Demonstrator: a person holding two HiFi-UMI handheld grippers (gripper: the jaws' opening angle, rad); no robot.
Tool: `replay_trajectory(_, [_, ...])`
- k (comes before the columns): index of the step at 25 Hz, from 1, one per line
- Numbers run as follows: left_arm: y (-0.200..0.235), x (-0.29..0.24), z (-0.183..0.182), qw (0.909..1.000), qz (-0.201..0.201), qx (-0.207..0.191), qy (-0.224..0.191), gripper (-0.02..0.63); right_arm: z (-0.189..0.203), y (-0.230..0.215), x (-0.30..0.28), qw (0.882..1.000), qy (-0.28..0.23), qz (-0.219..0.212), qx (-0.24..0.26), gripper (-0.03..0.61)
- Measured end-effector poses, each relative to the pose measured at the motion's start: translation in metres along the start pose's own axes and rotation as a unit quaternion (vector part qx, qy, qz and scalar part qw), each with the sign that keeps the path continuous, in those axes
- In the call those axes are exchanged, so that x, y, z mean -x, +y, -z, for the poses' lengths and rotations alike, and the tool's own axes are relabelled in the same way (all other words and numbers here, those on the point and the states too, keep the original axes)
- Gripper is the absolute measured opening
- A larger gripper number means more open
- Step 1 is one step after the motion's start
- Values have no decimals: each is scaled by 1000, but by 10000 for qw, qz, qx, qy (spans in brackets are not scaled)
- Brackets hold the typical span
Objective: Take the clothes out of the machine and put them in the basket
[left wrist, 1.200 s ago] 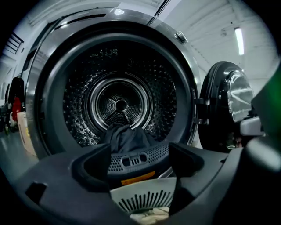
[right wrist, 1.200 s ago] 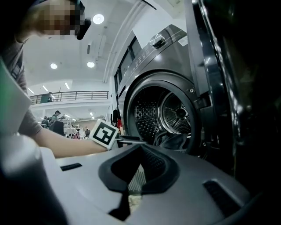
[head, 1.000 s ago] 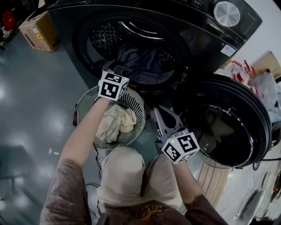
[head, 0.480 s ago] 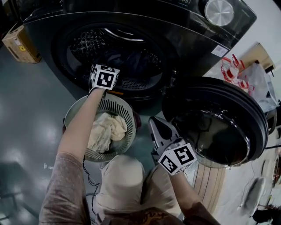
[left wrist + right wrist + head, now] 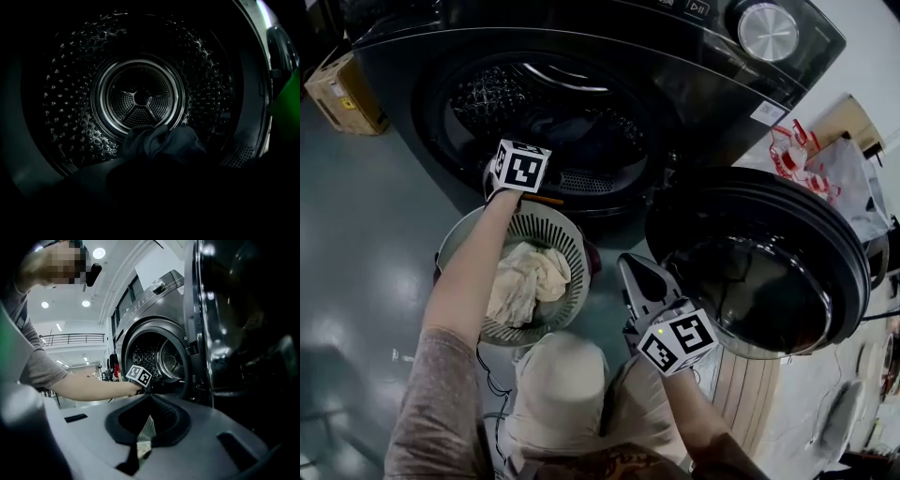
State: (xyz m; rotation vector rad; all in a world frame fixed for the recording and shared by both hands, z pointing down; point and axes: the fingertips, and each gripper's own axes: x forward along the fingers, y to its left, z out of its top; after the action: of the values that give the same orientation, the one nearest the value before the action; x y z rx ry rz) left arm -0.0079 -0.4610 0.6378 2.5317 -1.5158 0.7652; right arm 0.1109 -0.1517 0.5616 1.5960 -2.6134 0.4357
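**A:** Where are the clothes?

**B:** The dark clothes (image 5: 159, 143) lie heaped on the bottom of the drum (image 5: 70, 108), toward its front lip. A cream cloth (image 5: 530, 281) is already in the basket (image 5: 574, 236).

**A:** And the basket?

**B:** It is on the floor, just below the mouth of the machine (image 5: 694, 66).

**A:** What about the left gripper?

**B:** The left gripper (image 5: 521, 169) reaches into the mouth at its lower edge, over the basket's far rim. Its jaws have just been closing, but the bottom of its own view is black — I cannot tell whether the dark clothes are between them or how far shut they are.

**A:** And the right?

**B:** The right gripper (image 5: 630, 264) hangs near the basket's right rim, between it and the open door (image 5: 769, 272). Its jaws are together and nothing is in them.

**A:** Is there anything else?

**B:** A box (image 5: 337, 80) sits on the floor, off the machine's left corner.
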Motion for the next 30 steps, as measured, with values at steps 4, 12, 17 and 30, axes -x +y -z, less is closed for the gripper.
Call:
replay_trajectory(4, [-7, 22, -1, 9993, 165, 275, -187, 60, 1, 4, 1, 10000, -15, -76, 8, -3])
replay_trajectory(12, [-24, 105, -10, 9957, 458, 512, -625, 52, 3, 18, -5, 9991, -17, -394, 137, -3])
replay_trajectory(17, [-26, 160, -11, 9937, 486, 667, -763, 43, -2, 32, -15, 9975, -45, -684, 168, -3])
replay_trajectory(30, [-22, 287, 32, 9823, 616, 1520, -909, 32, -11, 67, -43, 9918, -97, -1247, 254, -3])
